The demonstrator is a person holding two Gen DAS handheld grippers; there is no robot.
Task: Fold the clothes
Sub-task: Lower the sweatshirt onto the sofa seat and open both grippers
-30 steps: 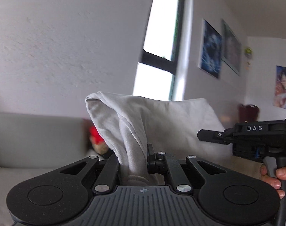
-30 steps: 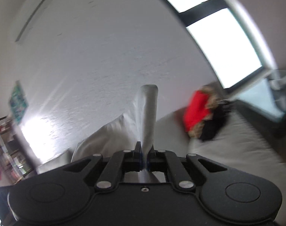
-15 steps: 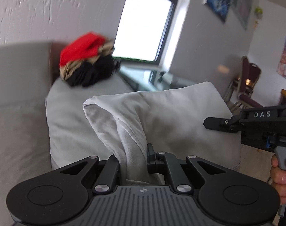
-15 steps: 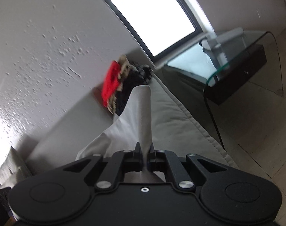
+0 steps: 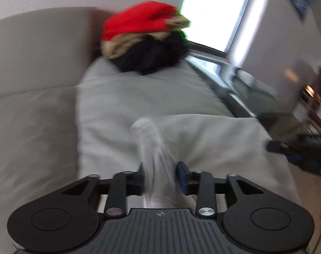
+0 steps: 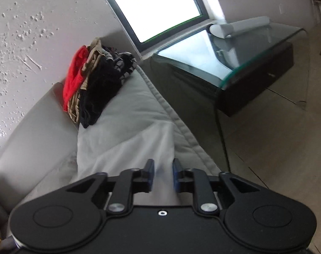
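Note:
A light grey garment [image 5: 202,139] lies spread on the sofa seat [image 5: 139,93]; it also shows in the right wrist view [image 6: 126,146]. My left gripper [image 5: 161,177] has its jaws parted, with a blurred ridge of the garment still standing between them. My right gripper [image 6: 161,176] is open just above the garment's near edge, with cloth below the gap and nothing pinched. The right gripper also shows at the right edge of the left wrist view [image 5: 298,150].
A pile of red, tan and black clothes [image 5: 145,40] sits at the sofa's far end against the wall, also in the right wrist view [image 6: 92,80]. A glass side table [image 6: 245,63] stands beside the sofa. Bare floor [image 6: 276,148] lies to the right.
Both grippers have swung down from holding the garment up and have laid it on the seat. Both jaws have opened; the right has let go and the left's grip has loosened.

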